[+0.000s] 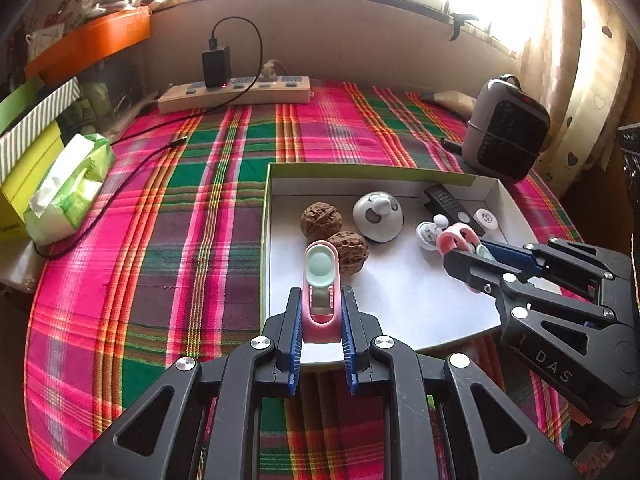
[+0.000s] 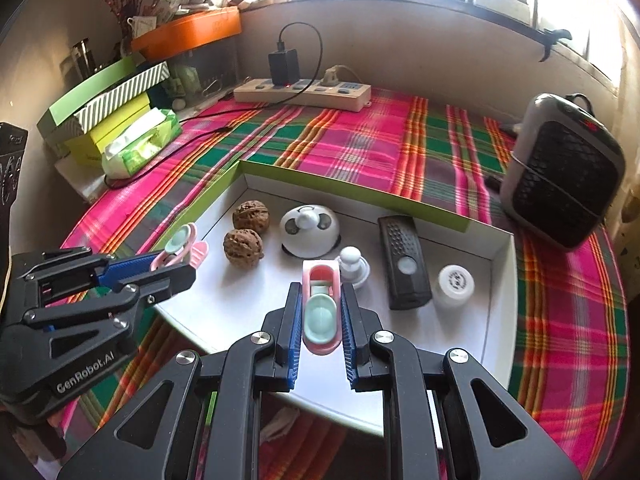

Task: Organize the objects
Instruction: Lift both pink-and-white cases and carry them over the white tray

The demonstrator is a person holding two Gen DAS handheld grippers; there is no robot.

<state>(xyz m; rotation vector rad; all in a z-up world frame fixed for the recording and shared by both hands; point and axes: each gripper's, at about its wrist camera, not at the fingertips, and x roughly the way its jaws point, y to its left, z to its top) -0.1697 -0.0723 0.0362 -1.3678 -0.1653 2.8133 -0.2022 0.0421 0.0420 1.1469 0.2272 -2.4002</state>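
- Left gripper (image 1: pixel 321 316): closed on a pink clip with a mint thumb pad (image 1: pixel 321 280). Its blue-ridged fingers (image 1: pixel 295 320) press the clip's two long sides. The clip's long axis runs straight out along the fingers, mint pad at the far end.
- Position of left item: held over the near left corner of the shallow white tray (image 1: pixel 276 216), mint pad just short of the nearer walnut (image 1: pixel 349 247). From the right wrist view this gripper (image 2: pixel 176 264) sits at the tray's left wall, clip tip poking inward.
- Right gripper (image 2: pixel 321 320): closed on a second pink clip (image 2: pixel 321 308) of the same make, gripped the same way along its long sides. Here the mint pad lies toward the gripper and the open pink end points away.
- Position of right item: over the tray floor near its front edge, toward the middle, far end close to a small white knobbed piece (image 2: pixel 352 266). The left wrist view shows this gripper (image 1: pixel 466 254) entering from the tray's right side.
- Tray contents already lying flat: two walnuts, a white dome toy (image 2: pixel 309 229), a black remote (image 2: pixel 404 266), a white round cap (image 2: pixel 454 285).
- Governing relation: both clips hang above the tray, angled downward, with bare tray floor beneath each. The right clip looks better centred over free floor; the left sits close to the wall and the walnut.
- Judgement: lowering and releasing is likely next; the left needs a small shift inward to clear the wall.
- Bench (image 1: pixel 192 220): covered in plaid cloth, tray toward its near right part.
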